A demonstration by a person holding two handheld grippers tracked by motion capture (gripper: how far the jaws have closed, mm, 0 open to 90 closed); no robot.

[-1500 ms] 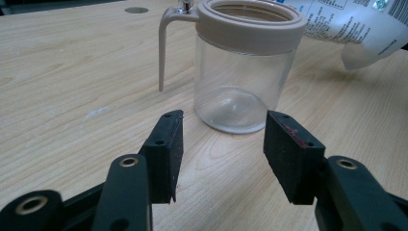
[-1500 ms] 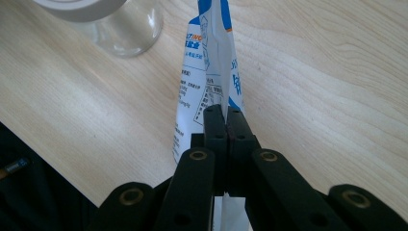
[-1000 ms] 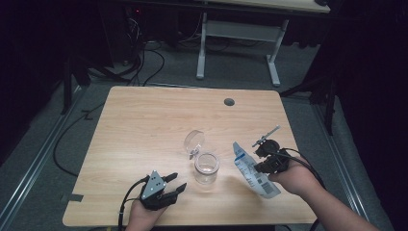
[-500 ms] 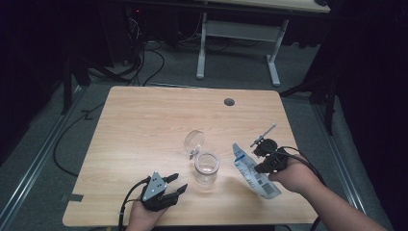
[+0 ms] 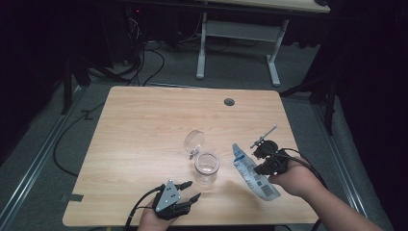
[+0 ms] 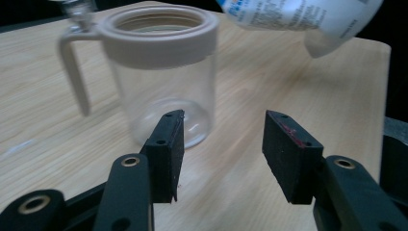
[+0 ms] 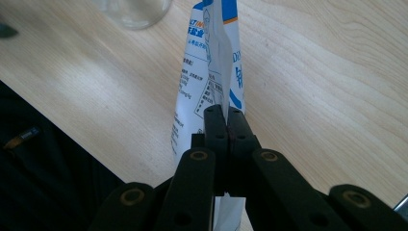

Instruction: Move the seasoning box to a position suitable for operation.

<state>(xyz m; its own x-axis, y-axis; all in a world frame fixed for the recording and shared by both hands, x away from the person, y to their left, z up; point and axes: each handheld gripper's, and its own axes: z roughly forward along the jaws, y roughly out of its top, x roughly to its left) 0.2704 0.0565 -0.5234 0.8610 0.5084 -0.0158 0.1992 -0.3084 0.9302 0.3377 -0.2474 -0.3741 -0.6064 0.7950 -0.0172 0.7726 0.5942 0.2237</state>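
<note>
A clear jar [image 5: 207,168] with a beige rim stands near the table's front middle, its hinged lid [image 5: 194,140] swung open behind it. My left gripper [image 5: 189,190] sits low at the jar's front left, open, its tips a short way from the glass. In the left gripper view the jar [image 6: 161,72] rises just beyond the open left gripper [image 6: 223,139], nothing between the pads. My right gripper [image 5: 260,166] is shut on a white and blue pouch [image 5: 252,175], held tilted to the right of the jar. The right gripper [image 7: 226,120] pinches the pouch [image 7: 211,72] along its edge.
The wooden table [image 5: 144,125] has a round cable hole [image 5: 229,102] at the back. Its front edge lies close under both hands. Beyond it stand another desk's white legs [image 5: 202,48] and cables on the grey floor.
My left gripper has slid a little to the right, closer to the jar. The right gripper and its pouch have stayed in place.
</note>
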